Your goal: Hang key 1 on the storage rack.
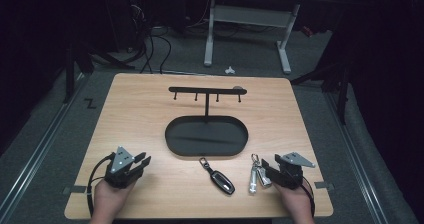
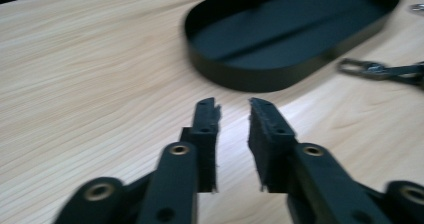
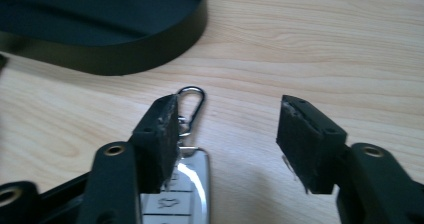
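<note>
- Black oval tray [image 1: 175, 139] sits mid-tabletop [image 1: 135, 99].
- Left hand-held gripper [image 1: 141, 162]: jaws slightly parted, empty, near front-left corner.
- Right hand-held gripper [image 3: 227, 134]: jaws wide apart, empty, over silver key fob [image 3: 192, 184].

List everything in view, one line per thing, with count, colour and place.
table: one, light wood, centre of the high view
key stand with oval tray: one, black, mid table, four hooks on its top bar
black key fob: one, black, lying near the table's front edge, between the tongs
silver key fob: one, silver with a clip ring, lying flat just left of the right tongs
second table: one, white legs, on the floor beyond
hands: two, at the near edge
left tongs: black, open, on bare wood
right tongs: black, open, beside the silver key fob
</note>
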A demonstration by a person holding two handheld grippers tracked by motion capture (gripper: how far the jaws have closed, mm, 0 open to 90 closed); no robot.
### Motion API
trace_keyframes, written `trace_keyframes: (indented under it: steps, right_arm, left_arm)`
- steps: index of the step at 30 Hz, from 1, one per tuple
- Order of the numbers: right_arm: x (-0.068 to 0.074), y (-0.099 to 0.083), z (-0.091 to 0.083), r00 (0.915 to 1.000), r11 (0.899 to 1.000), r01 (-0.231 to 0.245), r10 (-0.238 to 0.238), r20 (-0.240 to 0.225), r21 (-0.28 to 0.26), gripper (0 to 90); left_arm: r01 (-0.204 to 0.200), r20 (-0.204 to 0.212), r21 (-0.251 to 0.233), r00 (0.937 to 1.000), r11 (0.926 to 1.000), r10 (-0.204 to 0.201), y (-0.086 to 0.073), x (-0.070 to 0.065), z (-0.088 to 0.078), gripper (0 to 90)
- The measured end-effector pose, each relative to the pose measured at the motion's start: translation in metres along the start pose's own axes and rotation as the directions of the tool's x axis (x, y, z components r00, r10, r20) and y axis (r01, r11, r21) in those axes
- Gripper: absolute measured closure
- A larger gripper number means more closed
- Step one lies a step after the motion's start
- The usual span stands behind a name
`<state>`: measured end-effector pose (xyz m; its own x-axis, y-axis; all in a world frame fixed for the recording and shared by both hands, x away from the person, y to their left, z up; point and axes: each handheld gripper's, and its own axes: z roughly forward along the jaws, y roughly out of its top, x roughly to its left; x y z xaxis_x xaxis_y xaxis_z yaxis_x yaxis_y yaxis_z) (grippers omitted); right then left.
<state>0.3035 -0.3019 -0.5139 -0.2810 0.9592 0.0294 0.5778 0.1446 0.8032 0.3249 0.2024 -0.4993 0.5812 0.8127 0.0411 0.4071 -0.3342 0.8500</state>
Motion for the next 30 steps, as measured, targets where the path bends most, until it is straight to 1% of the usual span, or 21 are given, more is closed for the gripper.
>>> trace_keyframes:
  steps: [1, 3, 4, 5, 7, 8, 9, 10, 11, 12, 14, 15, 16, 19, 20, 23, 24, 27, 28, 29, 30]
  right_arm:
    - [0.003, 0.001, -0.001, 1.0, 1.0, 0.004, -0.004, -0.007, -0.002, 43.9]
    - [0.011, 0.003, -0.002, 0.9992, 1.0, 0.015, -0.015, -0.038, 0.001, 45.6]
    - [0.015, 0.004, -0.003, 0.9979, 1.0, 0.03, -0.03, -0.057, -0.001, 46.6]
    - [0.027, 0.007, -0.004, 0.9945, 0.999, 0.053, -0.053, -0.09, 0.002, 50.0]
    - [0.038, 0.009, -0.005, 0.9886, 0.997, 0.077, -0.076, -0.13, -0.003, 54.5]
    - [0.038, 0.009, -0.005, 0.9886, 0.997, 0.077, -0.076, -0.13, -0.003, 54.5]
    - [0.052, 0.01, -0.005, 0.978, 0.994, 0.111, -0.111, -0.176, -0.009, 57.4]
    - [0.052, 0.01, -0.005, 0.978, 0.994, 0.111, -0.111, -0.176, -0.009, 57.4]
    - [0.057, 0.009, -0.004, 0.9739, 0.992, 0.122, -0.121, -0.192, -0.007, 58.1]
    - [0.066, 0.008, -0.002, 0.9668, 0.991, 0.135, -0.132, -0.219, -0.002, 59.5]
    - [0.079, 0.007, 0.0, 0.9532, 0.985, 0.171, -0.164, -0.254, 0.004, 63.7]
    - [0.086, 0.006, 0.0, 0.9476, 0.981, 0.193, -0.186, -0.26, 0.003, 66.1]
    - [0.094, 0.005, 0.001, 0.9397, 0.976, 0.217, -0.208, -0.271, 0.003, 68.0]
    - [0.105, 0.003, 0.006, 0.9297, 0.971, 0.239, -0.221, -0.295, 0.026, 69.8]
    - [0.107, 0.002, 0.008, 0.9261, 0.967, 0.253, -0.232, -0.297, 0.034, 69.9]
    - [0.109, 0.001, 0.012, 0.921, 0.967, 0.251, -0.223, -0.319, 0.049, 70.0]
    - [0.11, 0.001, 0.014, 0.9182, 0.964, 0.259, -0.226, -0.325, 0.063, 71.2]
    - [0.112, -0.001, 0.016, 0.9186, 0.961, 0.266, -0.23, -0.321, 0.073, 74.5]
    - [0.112, -0.001, 0.017, 0.9196, 0.959, 0.273, -0.236, -0.314, 0.079, 76.5]
    - [0.113, -0.001, 0.017, 0.9231, 0.959, 0.27, -0.232, -0.307, 0.089, 77.6]
    - [0.112, -0.001, 0.017, 0.9239, 0.96, 0.266, -0.226, -0.309, 0.092, 77.8]
  left_arm:
    - [0.013, -0.025, 0.006, 0.9996, 0.9999, -0.013, -0.005, 0.006, 0.001, 68.8]
    - [0.044, -0.053, 0.015, 0.9977, 0.9989, -0.043, -0.009, 0.014, 0.004, 62.0]
    - [0.05, -0.062, 0.017, 0.9969, 0.9986, -0.049, -0.009, 0.015, 0.005, 57.5]
    - [0.047, -0.08, 0.018, 0.9957, 0.9987, -0.046, -0.009, 0.017, 0.007, 50.7]
    - [0.041, -0.1, 0.015, 0.9942, 0.999, -0.039, -0.009, 0.018, 0.008, 47.3]
    - [0.038, -0.101, 0.017, 0.9942, 0.9991, -0.037, -0.009, 0.019, 0.009, 47.3]
    - [0.042, -0.098, 0.017, 0.9944, 0.999, -0.04, -0.009, 0.019, 0.009, 46.4]
    - [0.045, -0.096, 0.014, 0.9945, 0.9989, -0.043, -0.009, 0.02, 0.01, 46.4]
    - [0.048, -0.089, 0.011, 0.9949, 0.9988, -0.047, -0.009, 0.02, 0.01, 46.2]
    - [0.049, -0.088, 0.01, 0.995, 0.9987, -0.048, -0.009, 0.02, 0.01, 46.1]
    - [0.05, -0.083, 0.004, 0.9953, 0.9987, -0.05, -0.009, 0.02, 0.01, 45.9]
    - [0.049, -0.076, 0.002, 0.9959, 0.9988, -0.049, -0.009, 0.02, 0.01, 45.8]
    - [0.047, -0.075, 0.003, 0.9961, 0.9989, -0.046, -0.009, 0.019, 0.01, 45.8]
    - [0.035, -0.065, 0.008, 0.9973, 0.9994, -0.034, -0.009, 0.017, 0.011, 45.8]
    - [0.032, -0.06, 0.01, 0.9977, 0.9994, -0.031, -0.009, 0.017, 0.011, 45.8]
    - [0.025, -0.056, 0.012, 0.9982, 0.9996, -0.024, -0.009, 0.016, 0.011, 45.7]
    - [0.024, -0.051, 0.014, 0.9984, 0.9996, -0.023, -0.009, 0.016, 0.011, 45.8]
    - [0.021, -0.05, 0.015, 0.9985, 0.9997, -0.02, -0.009, 0.015, 0.012, 45.7]
    - [0.021, -0.049, 0.016, 0.9986, 0.9996, -0.021, -0.009, 0.015, 0.012, 45.7]
    - [0.021, -0.046, 0.016, 0.9988, 0.9997, -0.02, -0.009, 0.015, 0.012, 45.7]
    - [0.02, -0.044, 0.017, 0.9988, 0.9997, -0.019, -0.009, 0.015, 0.012, 45.7]
